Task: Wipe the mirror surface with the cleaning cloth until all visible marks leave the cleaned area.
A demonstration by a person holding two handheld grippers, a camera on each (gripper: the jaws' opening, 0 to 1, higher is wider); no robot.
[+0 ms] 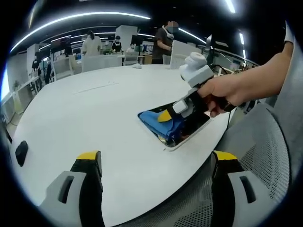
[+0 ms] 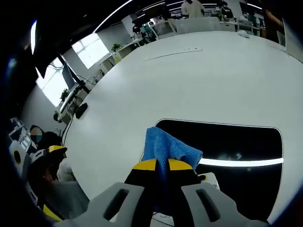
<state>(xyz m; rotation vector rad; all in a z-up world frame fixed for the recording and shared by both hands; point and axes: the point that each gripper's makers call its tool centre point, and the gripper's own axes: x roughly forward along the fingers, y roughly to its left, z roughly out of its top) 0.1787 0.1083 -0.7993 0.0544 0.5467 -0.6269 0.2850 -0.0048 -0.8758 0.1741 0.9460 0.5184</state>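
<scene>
I am holding the blue cloth (image 2: pixel 166 147) clamped in the right tool (image 2: pixel 162 165), pressing it on the mirror (image 2: pixel 246 137) near the bench (image 1: pixel 94 109) edge; wiping is underway, faint marks remaining. The left tool (image 1: pixel 156 163) is hanging apart.

Bright overhead strips, fisheye-warped edges

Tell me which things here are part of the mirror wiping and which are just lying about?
Part of the job:
mirror
blue cleaning cloth
right gripper, shut on the cloth

Just lying about:
left gripper, open and idle
black computer mouse
mesh chair
</scene>
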